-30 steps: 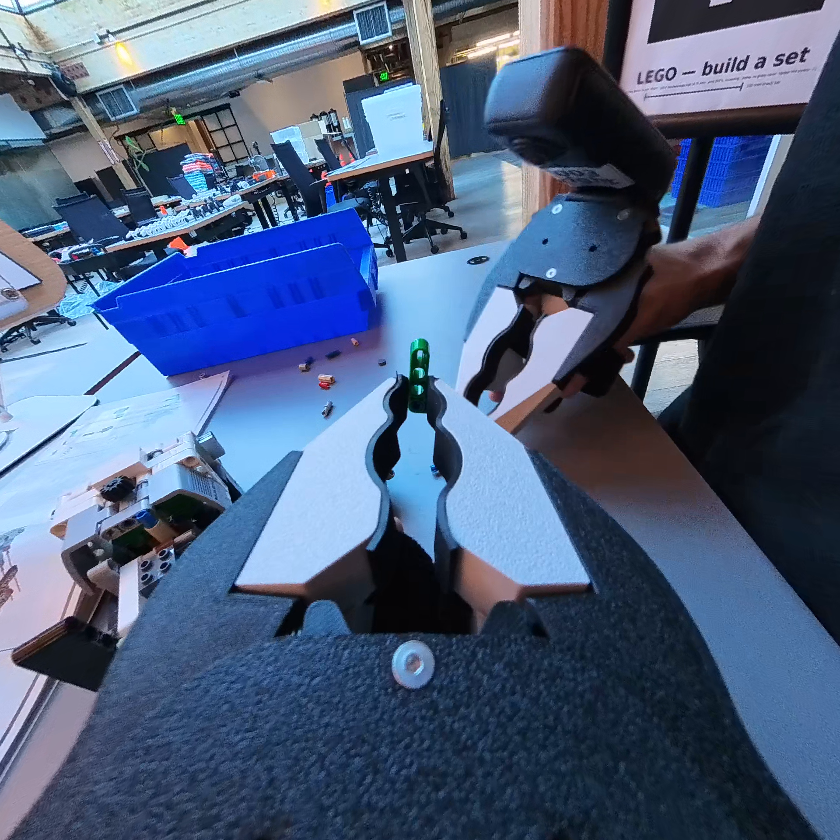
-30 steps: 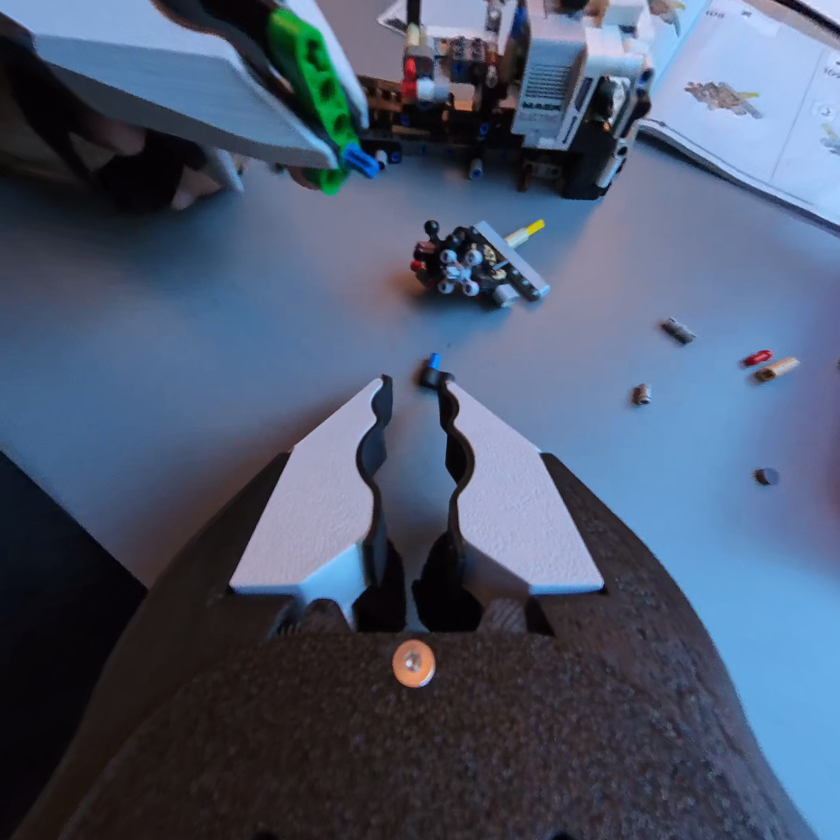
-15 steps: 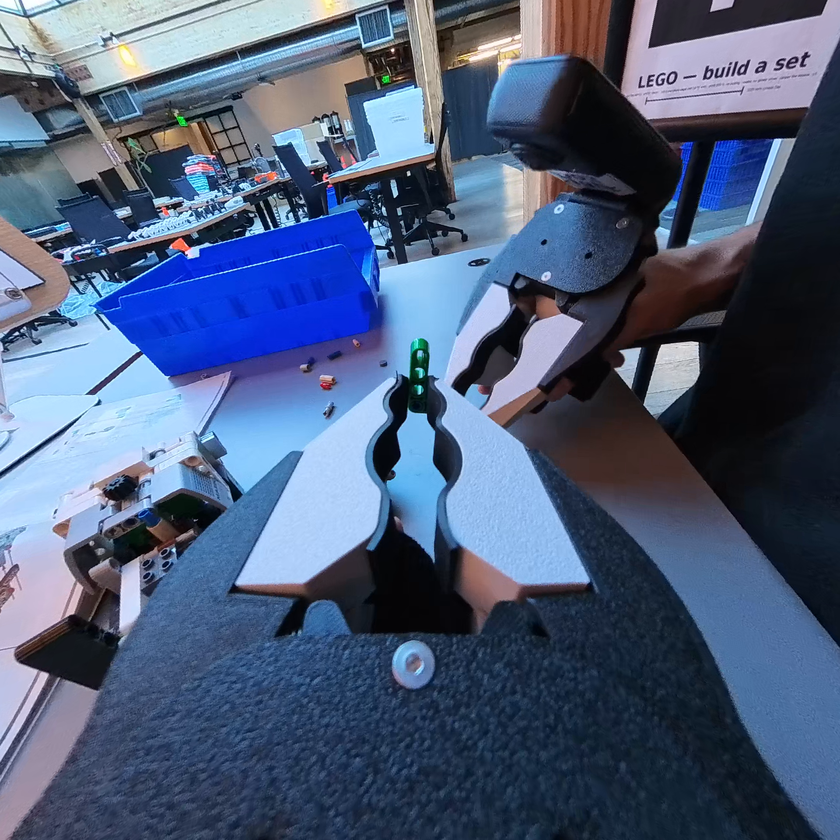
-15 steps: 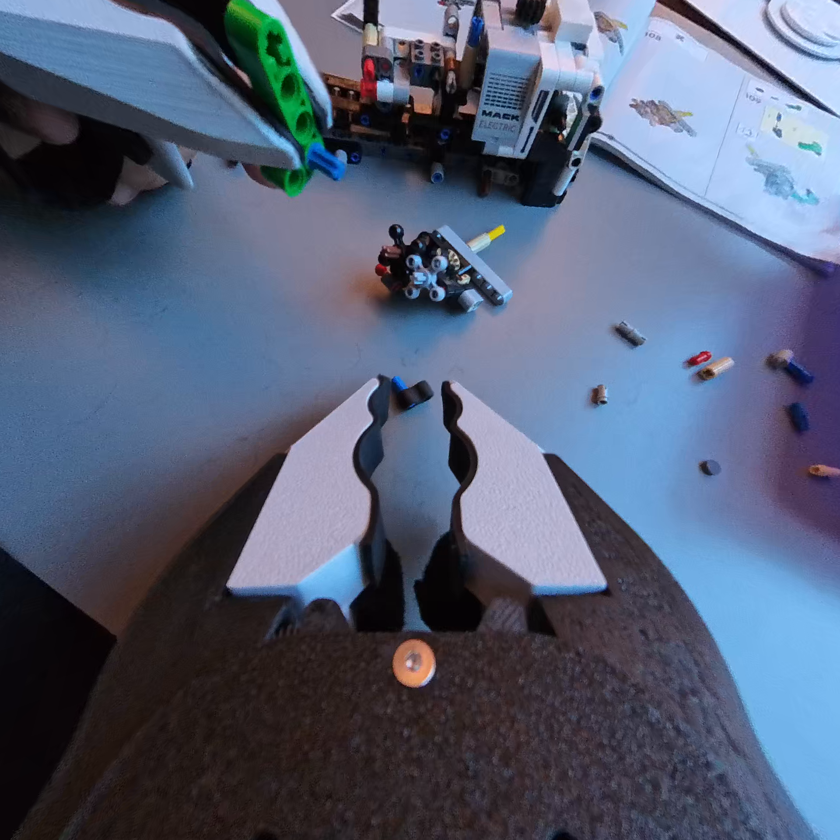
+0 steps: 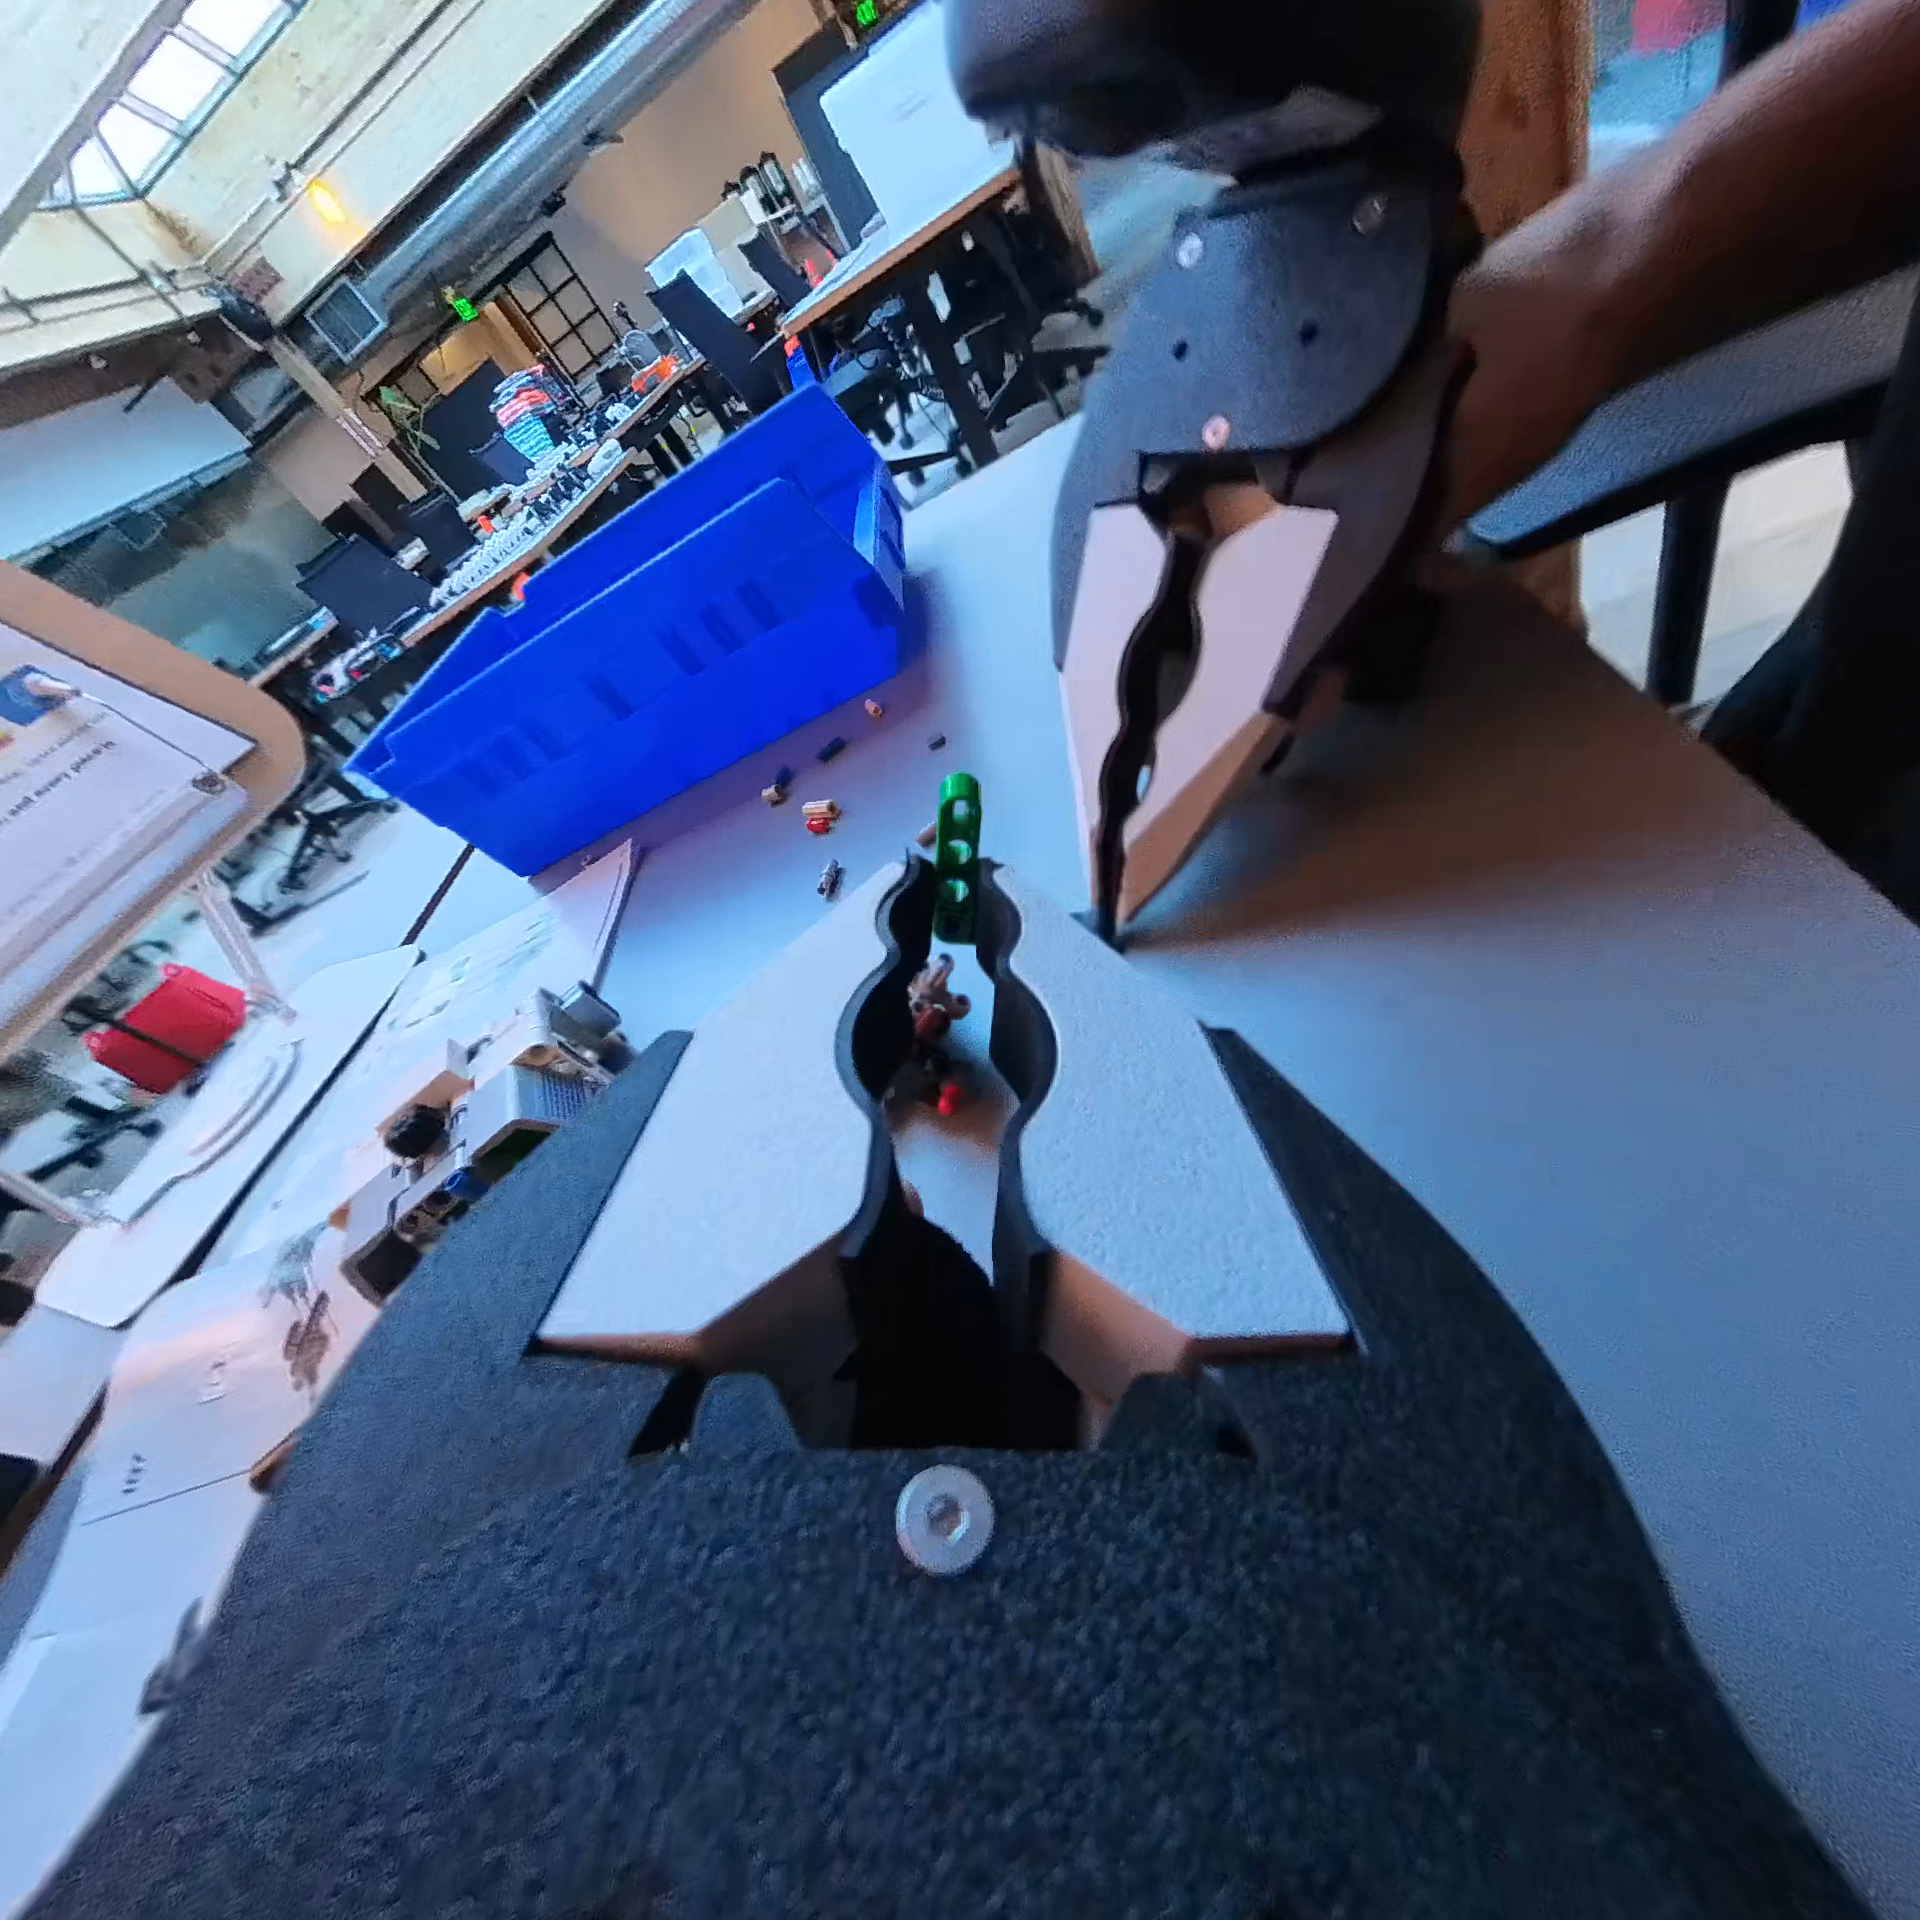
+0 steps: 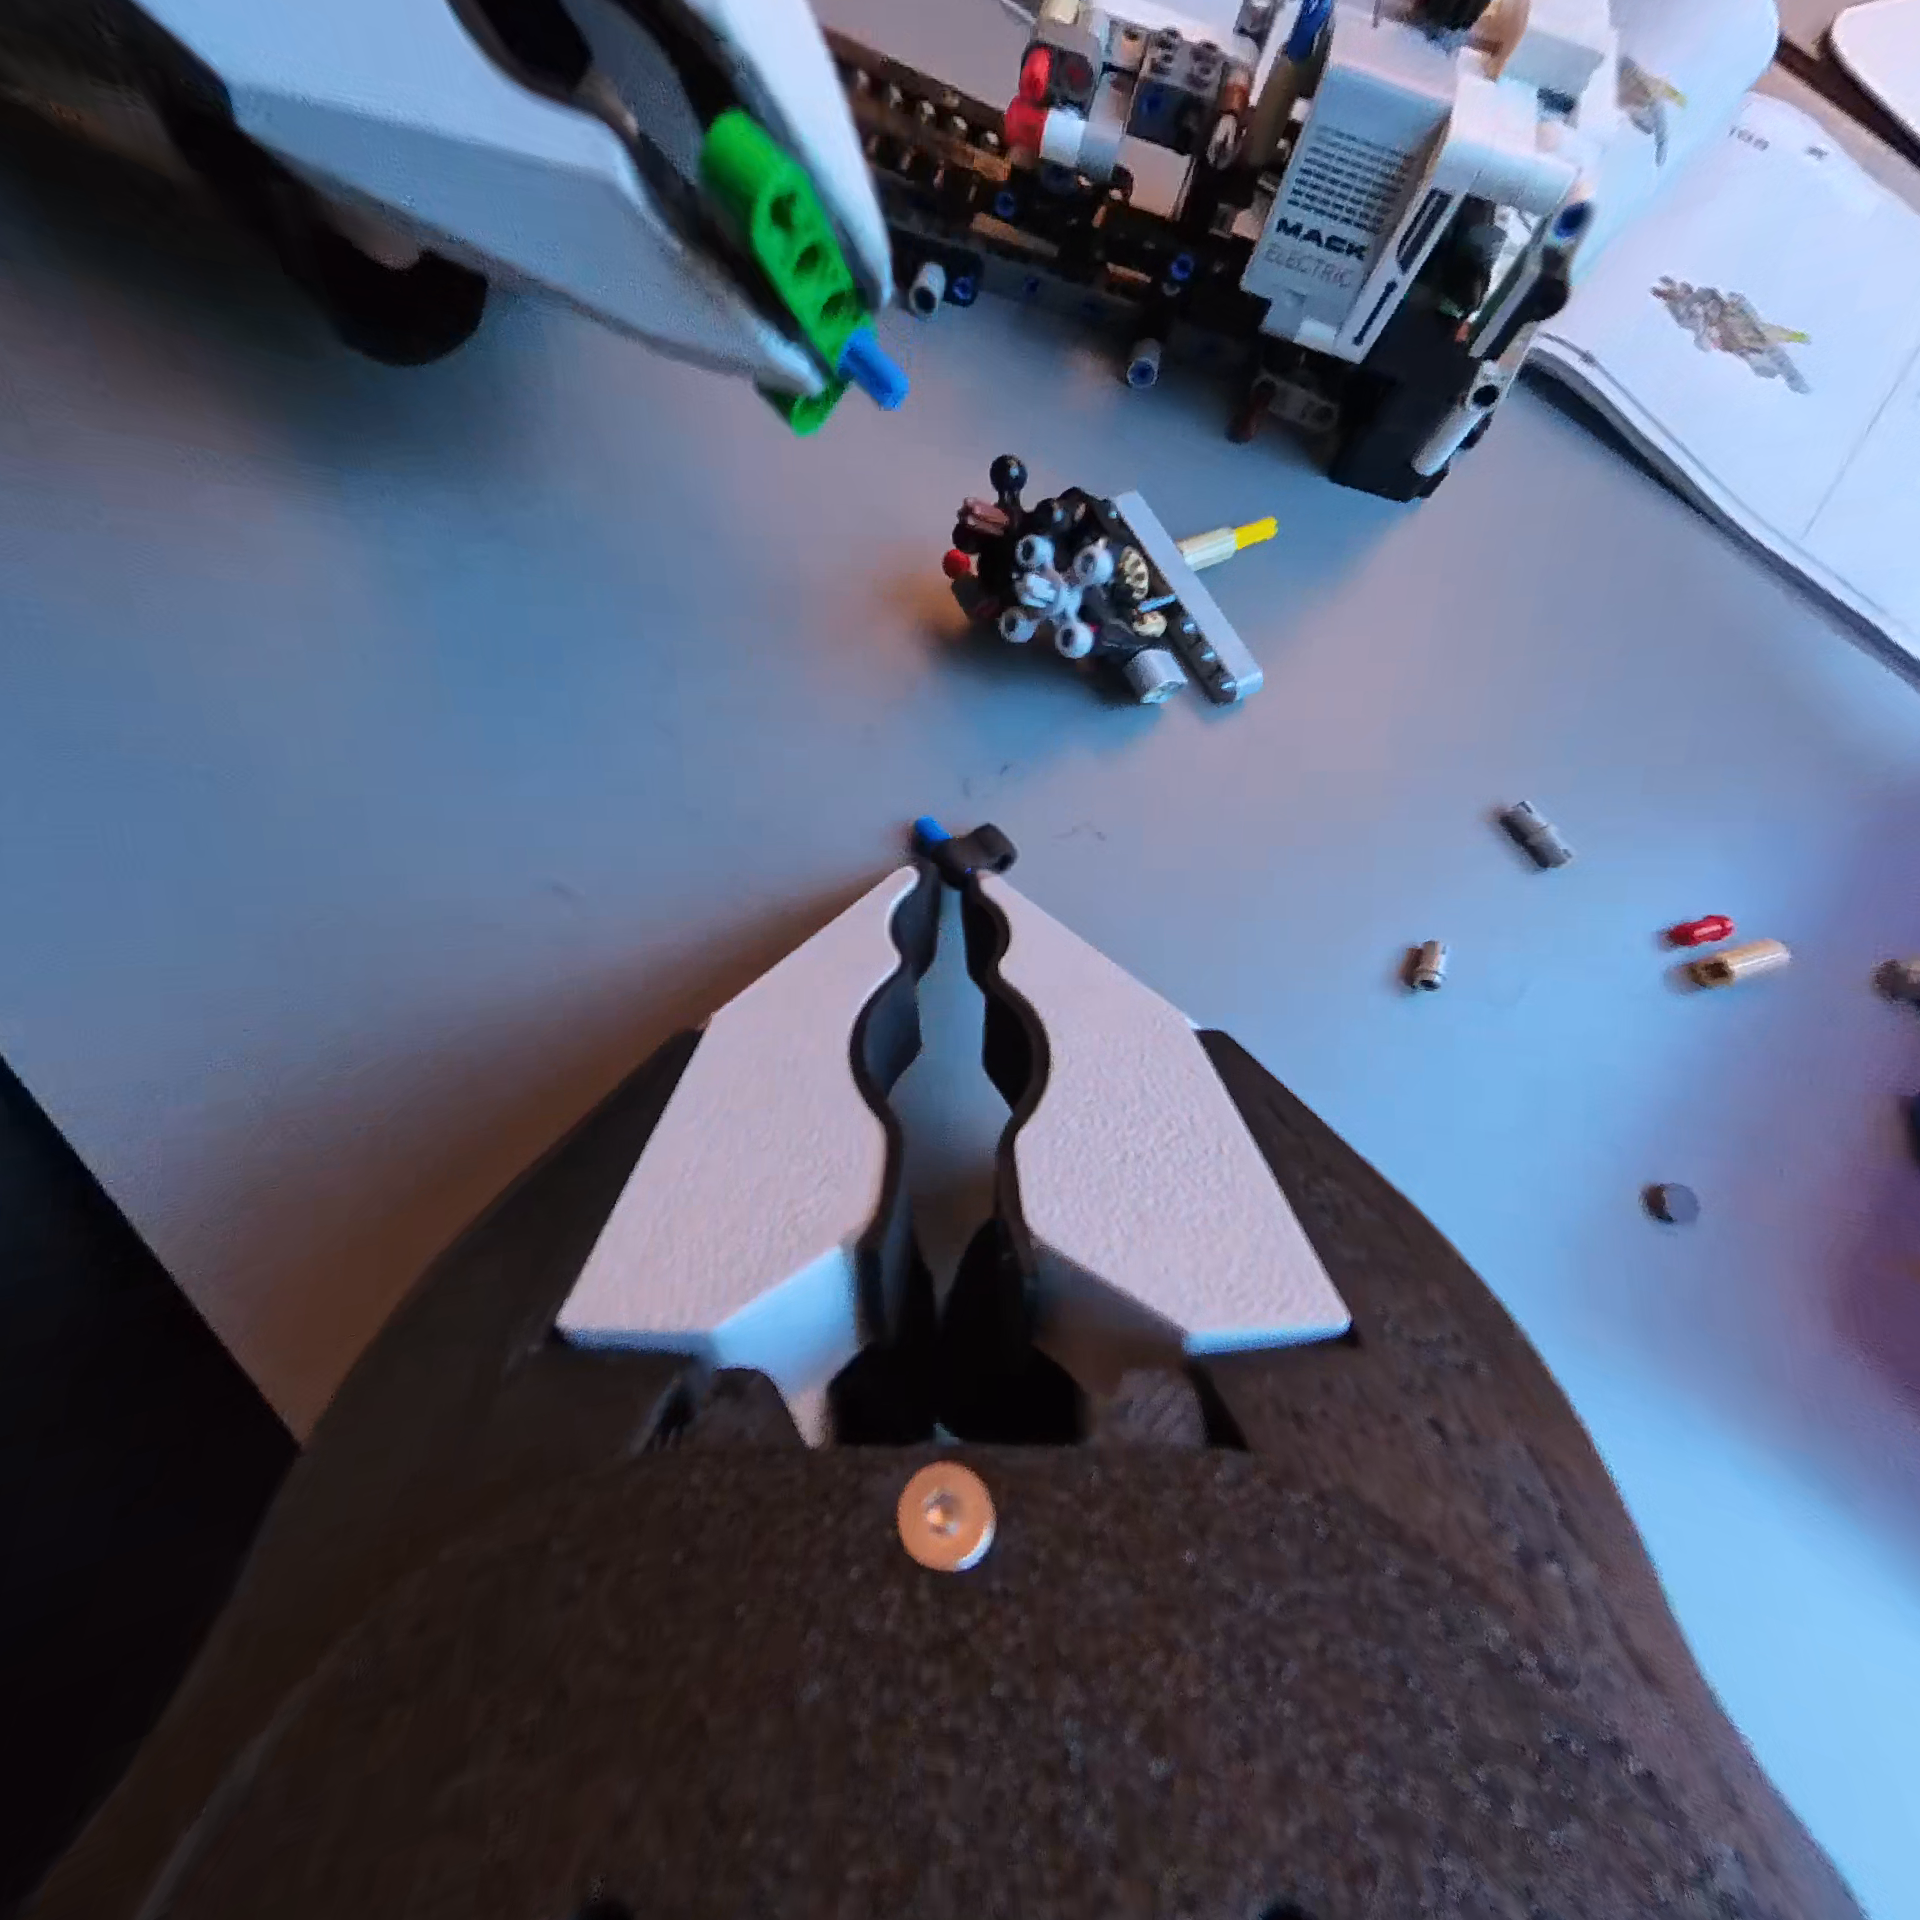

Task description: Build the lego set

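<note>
We see left gripper (image 5: 956, 902) clenched on green beam (image 5: 955, 858), frame centre; right gripper (image 6: 948, 871) pinching small black-blue connector (image 6: 966, 844), mid-frame, at table (image 6: 416, 748).

Open-plan workshop: rows of desks (image 5: 883, 270), office chairs (image 5: 717, 343) (black), exposed ceiling duct (image 5: 499, 156).

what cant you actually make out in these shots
- Left wrist view: the lower end of the green holed lego beam is hidden between the left gripper fingers.
- Right wrist view: the right gripper tips cover part of the small black connector with a blue pin.
- Right wrist view: the white and black lego truck model is cut off by the top edge.
</note>
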Tool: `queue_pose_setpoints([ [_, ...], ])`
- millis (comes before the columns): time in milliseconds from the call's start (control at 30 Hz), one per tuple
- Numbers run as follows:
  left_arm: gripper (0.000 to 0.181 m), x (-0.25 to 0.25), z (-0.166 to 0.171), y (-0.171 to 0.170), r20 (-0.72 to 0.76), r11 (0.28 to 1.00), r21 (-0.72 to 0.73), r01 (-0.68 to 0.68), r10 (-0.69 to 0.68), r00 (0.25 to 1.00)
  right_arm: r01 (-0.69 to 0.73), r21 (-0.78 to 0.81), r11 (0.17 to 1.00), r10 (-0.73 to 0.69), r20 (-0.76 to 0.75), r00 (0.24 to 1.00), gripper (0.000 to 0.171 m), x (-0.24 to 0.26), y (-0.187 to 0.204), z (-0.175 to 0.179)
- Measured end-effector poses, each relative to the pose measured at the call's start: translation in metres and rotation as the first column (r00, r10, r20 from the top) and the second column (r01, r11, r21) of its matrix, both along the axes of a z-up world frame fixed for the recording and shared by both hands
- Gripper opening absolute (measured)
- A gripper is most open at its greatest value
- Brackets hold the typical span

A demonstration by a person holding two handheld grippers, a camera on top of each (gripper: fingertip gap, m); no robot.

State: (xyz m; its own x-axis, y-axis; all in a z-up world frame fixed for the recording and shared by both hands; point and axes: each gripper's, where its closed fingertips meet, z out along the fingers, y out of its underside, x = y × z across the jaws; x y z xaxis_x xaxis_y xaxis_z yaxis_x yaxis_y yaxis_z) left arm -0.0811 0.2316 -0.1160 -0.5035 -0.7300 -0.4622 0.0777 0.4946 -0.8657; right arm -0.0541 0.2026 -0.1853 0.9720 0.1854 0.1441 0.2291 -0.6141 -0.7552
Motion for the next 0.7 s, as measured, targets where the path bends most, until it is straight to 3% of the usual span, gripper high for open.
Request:
queue_pose_setpoints([
  [100, 0.005, -0.001, -0.006, -0.005, 0.022, 0.997, 0.083, 0.0, -0.002, 1.0, 0.0, -0.008, 1.0, 0.0, 0.033, 0.999, 0.001, 0.008, -0.003, -0.002],
  [267, 0.005, -0.001, -0.01, -0.008, 0.036, 0.992, 0.129, -0.003, -0.002, 0.999, 0.039, 0.019, 0.999, -0.038, -0.068, 0.997, 0.018, -0.004, -0.003, 0.009],
  [400, 0.005, -0.002, -0.009, -0.009, 0.036, 0.993, 0.122, 0.0, -0.005, 0.999, 0.065, -0.007, 0.998, -0.064, 0.065, 0.996, 0.023, 0.011, -0.002, 0.003],
  [500, 0.005, -0.002, -0.007, -0.01, 0.034, 0.995, 0.097, 0.002, -0.005, 0.999, 0.013, -0.036, 0.999, -0.015, -0.037, 0.999, 0.025, 0.008, 0.0, -0.002],
  [700, 0.005, -0.002, -0.007, -0.01, 0.032, 0.995, 0.096, -0.003, 0.0, 0.999, -0.125, -0.027, 0.992, 0.125, 0.001, 0.992, 0.015, 0.003, 0.008, -0.003],
])
